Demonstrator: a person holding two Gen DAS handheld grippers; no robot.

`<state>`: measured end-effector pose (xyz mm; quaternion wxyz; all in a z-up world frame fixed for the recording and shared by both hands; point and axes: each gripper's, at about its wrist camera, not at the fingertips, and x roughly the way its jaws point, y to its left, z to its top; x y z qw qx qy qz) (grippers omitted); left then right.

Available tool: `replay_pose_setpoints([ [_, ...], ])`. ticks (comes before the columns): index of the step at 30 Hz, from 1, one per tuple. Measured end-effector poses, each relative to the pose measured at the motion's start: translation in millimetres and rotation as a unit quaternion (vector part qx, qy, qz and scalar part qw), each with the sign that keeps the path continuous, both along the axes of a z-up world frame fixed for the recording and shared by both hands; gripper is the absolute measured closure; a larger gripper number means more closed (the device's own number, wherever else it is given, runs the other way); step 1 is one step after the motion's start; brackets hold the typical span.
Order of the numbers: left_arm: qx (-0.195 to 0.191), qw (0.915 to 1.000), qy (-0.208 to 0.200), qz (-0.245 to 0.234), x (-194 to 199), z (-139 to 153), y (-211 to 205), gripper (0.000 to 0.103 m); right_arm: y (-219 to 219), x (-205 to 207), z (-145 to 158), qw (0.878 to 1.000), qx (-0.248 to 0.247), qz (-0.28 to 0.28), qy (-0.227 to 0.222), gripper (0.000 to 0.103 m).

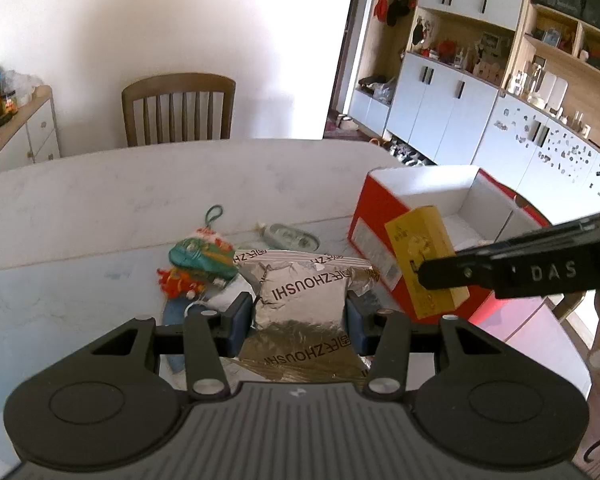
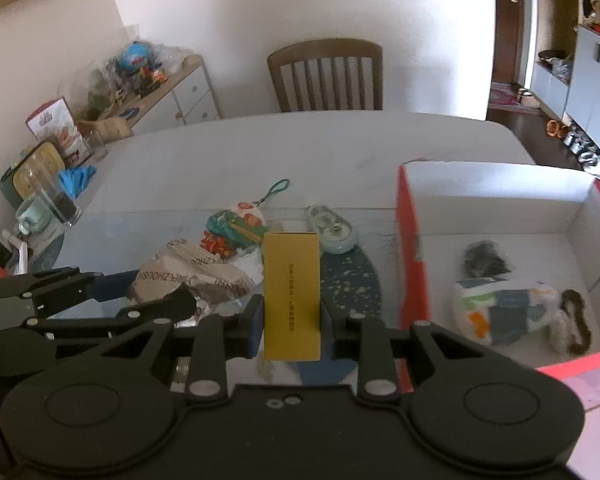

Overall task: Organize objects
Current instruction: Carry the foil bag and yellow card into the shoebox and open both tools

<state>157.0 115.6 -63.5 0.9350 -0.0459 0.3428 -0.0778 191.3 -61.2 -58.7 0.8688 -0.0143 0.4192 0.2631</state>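
We find the left claw clamped on a silver foil pouch and the right claw clamped on an upright yellow carton, both held above the bench. A green embroidered sachet and a pale glasses case lie beyond them. The red-sided box to the right holds a printed pouch.

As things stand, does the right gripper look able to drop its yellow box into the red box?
Probably yes. The right gripper grips the yellow box beside the red box, whose open top shows bare floor; nothing stands between.
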Motion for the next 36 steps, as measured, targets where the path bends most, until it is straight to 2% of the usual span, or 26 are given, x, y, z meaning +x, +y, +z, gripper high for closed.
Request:
replay_pose_setpoints([
  [6,-0.004,0.9998,-0.017,-0.012,5.4,16.5,-26.2,0.055,-30.5,-1.7,11.2,1.000,0.005,-0.021,-0.011,0.076],
  [16,-0.001,0.9991,-0.024,-0.034,22.0,26.2,-85.6,0.055,-89.6,5.4,17.3,0.999,0.011,-0.047,-0.024,0.076],
  [26,0.014,0.9980,-0.022,-0.057,44.2,22.1,-146.1,0.055,-150.3,26.8,11.0,0.997,0.011,-0.074,-0.023,0.076],
  [36,0.027,0.9978,-0.010,-0.060,79.5,11.0,-189.6,0.055,-200.2,56.9,-8.4,0.995,-0.001,-0.100,-0.015,0.076],
])
